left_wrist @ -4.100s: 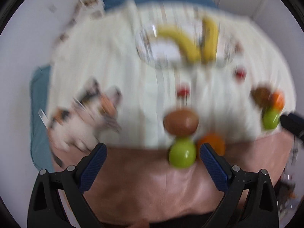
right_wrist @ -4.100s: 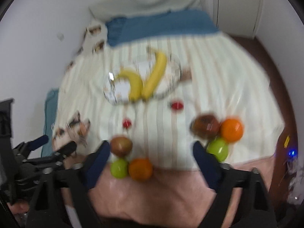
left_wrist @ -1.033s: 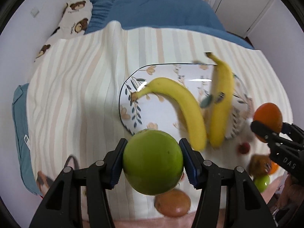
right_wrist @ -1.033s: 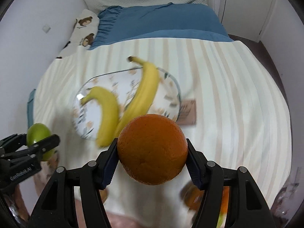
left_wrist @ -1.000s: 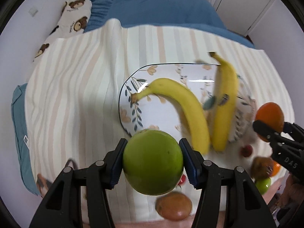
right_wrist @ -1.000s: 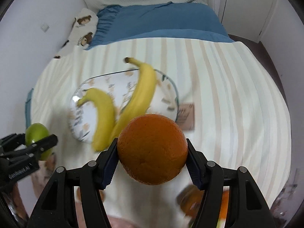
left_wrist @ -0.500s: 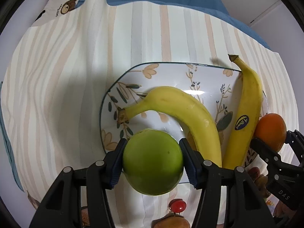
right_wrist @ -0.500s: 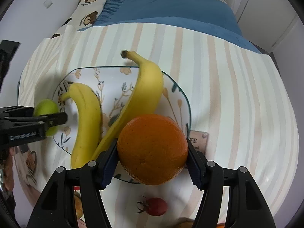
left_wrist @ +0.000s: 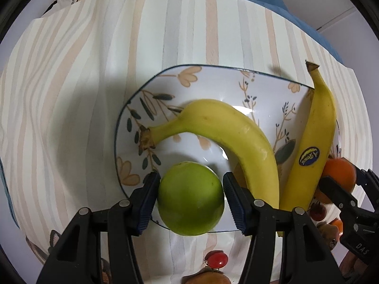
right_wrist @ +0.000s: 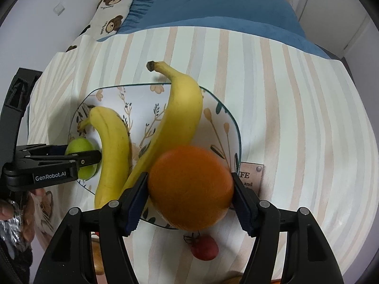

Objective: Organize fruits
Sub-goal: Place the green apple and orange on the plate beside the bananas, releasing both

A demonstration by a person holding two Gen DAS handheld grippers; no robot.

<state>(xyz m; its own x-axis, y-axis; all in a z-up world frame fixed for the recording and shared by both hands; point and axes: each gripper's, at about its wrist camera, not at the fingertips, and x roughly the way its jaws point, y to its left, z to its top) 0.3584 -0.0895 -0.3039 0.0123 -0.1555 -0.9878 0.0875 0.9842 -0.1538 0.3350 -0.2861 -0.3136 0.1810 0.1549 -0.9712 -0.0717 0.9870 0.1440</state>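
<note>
A floral plate lies on a striped cloth with two bananas on it. My left gripper points straight down over the plate's near rim and its jaws are opening. A green apple sits between the pads, with a thin gap on its right side. My right gripper hangs over the plate's near right rim, and its jaws are opening too. An orange fills the space between its pads, which still touch it.
Two red cherry tomatoes lie on the cloth in front of the plate, and a brown fruit shows at the bottom edge. A labelled tag sits right of the plate. A blue blanket and a bear-print pillow lie behind.
Both grippers sank toward the plate with their fruit. The apple now looks smaller between the left pads, as if it slipped down onto the plate.
</note>
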